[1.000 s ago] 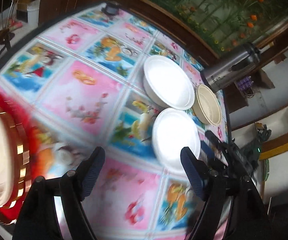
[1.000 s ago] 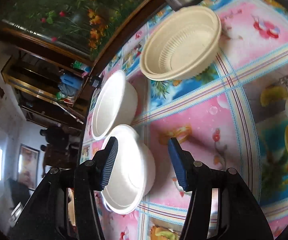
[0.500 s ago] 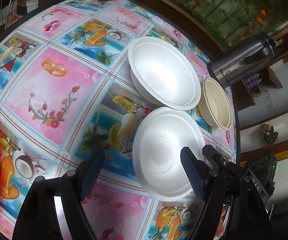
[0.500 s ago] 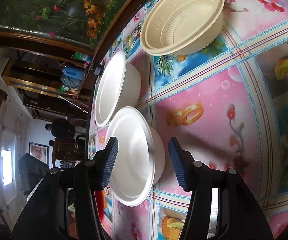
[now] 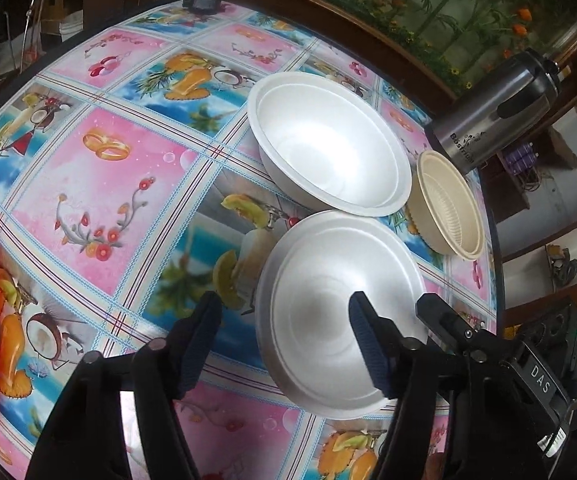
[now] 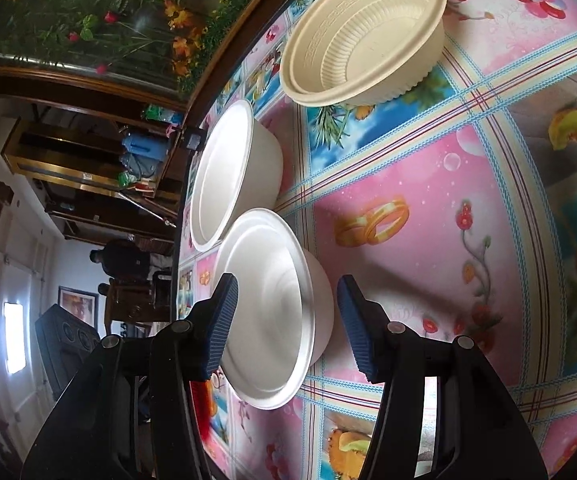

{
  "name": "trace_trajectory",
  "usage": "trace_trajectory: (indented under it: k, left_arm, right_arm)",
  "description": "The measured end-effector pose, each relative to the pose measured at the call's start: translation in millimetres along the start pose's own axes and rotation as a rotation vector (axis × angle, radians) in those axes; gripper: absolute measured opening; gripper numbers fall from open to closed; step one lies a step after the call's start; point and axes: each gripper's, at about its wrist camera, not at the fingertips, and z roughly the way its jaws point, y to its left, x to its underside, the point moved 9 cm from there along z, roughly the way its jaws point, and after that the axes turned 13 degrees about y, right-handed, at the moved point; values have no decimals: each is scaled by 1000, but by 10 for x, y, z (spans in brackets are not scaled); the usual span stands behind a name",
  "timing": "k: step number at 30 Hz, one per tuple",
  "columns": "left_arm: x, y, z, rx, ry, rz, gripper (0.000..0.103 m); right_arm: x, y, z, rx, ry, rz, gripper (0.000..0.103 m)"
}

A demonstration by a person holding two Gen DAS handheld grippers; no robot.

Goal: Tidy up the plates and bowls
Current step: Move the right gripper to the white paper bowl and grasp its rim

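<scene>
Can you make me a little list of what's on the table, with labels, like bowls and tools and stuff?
white bowls: two, near white bowl and far white bowl, rims almost touching
cream bowl: cream ribbed bowl, empty
flask: steel flask behind the cream bowl
table cover: tablecloth with fruit and flower pictures
left tool: left tool just been closing, straddling near bowl's rim, not gripping
right tool: right tool open, around near bowl's side

Both tongs, left (image 5: 284, 340) and right (image 6: 284, 322), had black arms, round screws and ribbed blue pads (image 6: 220, 322).

Left claw (image 5: 284, 340) closing astride near white bowl's (image 5: 328, 292) rim, 2 bowls beyond
</scene>
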Motion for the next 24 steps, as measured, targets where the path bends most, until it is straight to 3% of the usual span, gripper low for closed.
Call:
trace_trajectory:
  k: [3,8,11,24]
  left_arm:
    - [9,-15,42,-12,9,14,43]
    - [18,-10,79,-22,10,17,24]
    - [12,10,69,-31,1,14,12]
    - [107,98,-34,-2,7,26,8]
  right_arm:
    - [3,15,0,23,-9,-14,47]
    - [-17,-13,20,86,-22,-23,15]
    - [-28,-36,24,116,-31,-20,9]
    - [34,-4,-9,141,-60,-52,8]
